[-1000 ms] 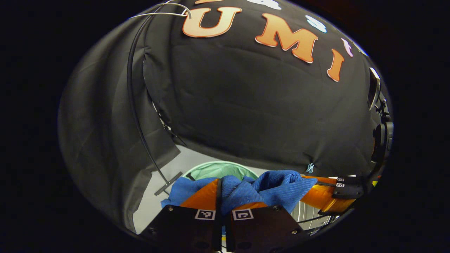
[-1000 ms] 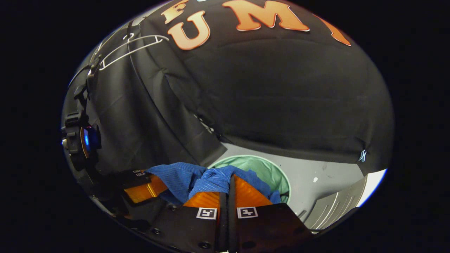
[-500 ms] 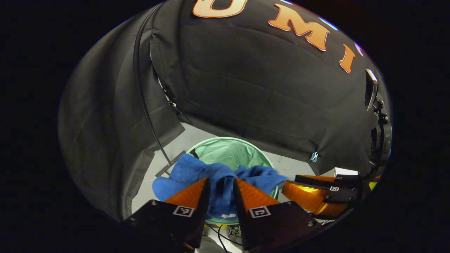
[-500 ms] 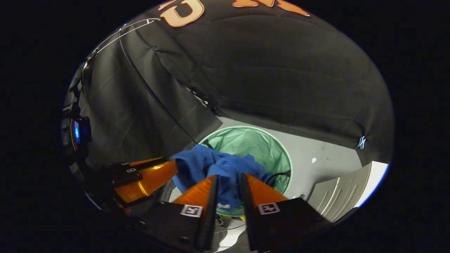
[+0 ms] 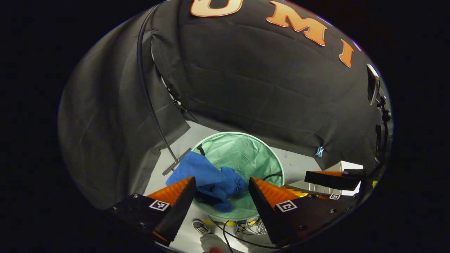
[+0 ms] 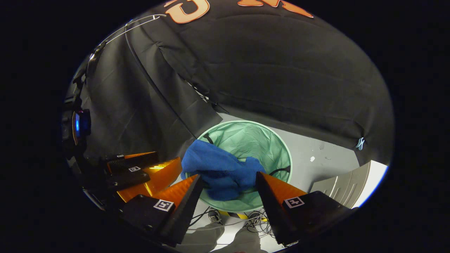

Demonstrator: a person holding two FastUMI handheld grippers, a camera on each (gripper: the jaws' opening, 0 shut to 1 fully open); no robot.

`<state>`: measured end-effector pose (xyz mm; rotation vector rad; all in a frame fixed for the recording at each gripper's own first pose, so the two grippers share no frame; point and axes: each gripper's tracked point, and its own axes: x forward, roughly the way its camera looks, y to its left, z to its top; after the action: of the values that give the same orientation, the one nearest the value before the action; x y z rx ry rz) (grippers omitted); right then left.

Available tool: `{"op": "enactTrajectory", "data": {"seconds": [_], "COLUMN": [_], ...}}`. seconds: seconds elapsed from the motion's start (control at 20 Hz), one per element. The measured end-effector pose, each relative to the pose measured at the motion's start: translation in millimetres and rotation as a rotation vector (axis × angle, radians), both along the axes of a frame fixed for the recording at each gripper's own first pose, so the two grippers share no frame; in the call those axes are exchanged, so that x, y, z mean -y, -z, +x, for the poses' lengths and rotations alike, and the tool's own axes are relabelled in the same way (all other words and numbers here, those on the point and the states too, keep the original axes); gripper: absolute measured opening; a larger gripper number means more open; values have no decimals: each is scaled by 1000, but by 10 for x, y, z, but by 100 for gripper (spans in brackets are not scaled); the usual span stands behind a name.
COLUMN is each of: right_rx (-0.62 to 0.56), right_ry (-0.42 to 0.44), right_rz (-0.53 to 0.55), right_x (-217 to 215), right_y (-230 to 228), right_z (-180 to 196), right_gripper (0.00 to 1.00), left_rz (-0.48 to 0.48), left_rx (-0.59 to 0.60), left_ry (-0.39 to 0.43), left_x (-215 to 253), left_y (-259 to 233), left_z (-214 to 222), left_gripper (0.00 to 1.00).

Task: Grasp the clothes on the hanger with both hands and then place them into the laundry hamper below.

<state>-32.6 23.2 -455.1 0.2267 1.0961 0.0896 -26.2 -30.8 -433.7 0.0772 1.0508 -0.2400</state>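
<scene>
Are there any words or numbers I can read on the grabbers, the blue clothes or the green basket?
There are none to read on these.
Left gripper: each of its fingers has a square black-and-white marker, a pattern, not letters.
Right gripper: the same kind of square marker, no letters.
Blue clothes: no print seen.
Green hamper: plain, no print seen.

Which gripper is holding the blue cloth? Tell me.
Neither. The left gripper and the right gripper are both open, and the blue cloth lies draped over the green hamper's rim.
</scene>
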Motion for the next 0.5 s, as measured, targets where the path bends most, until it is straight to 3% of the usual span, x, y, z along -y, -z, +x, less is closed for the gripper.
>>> {"op": "enactTrajectory", "data": {"seconds": [0.15, 0.5], "right_rx": [22, 91], "right_ry": [9, 42], "right_rz": [-3, -15], "right_x": [22, 114], "right_y": [-71, -383], "right_z": [9, 44], "right_gripper": [99, 99], "left_rz": [-20, -82], "left_rx": [35, 140], "left_ry": [19, -17], "left_x": [72, 84], "left_y": [-127, -606], "left_z": [-20, 162], "left_gripper": [95, 94]}}
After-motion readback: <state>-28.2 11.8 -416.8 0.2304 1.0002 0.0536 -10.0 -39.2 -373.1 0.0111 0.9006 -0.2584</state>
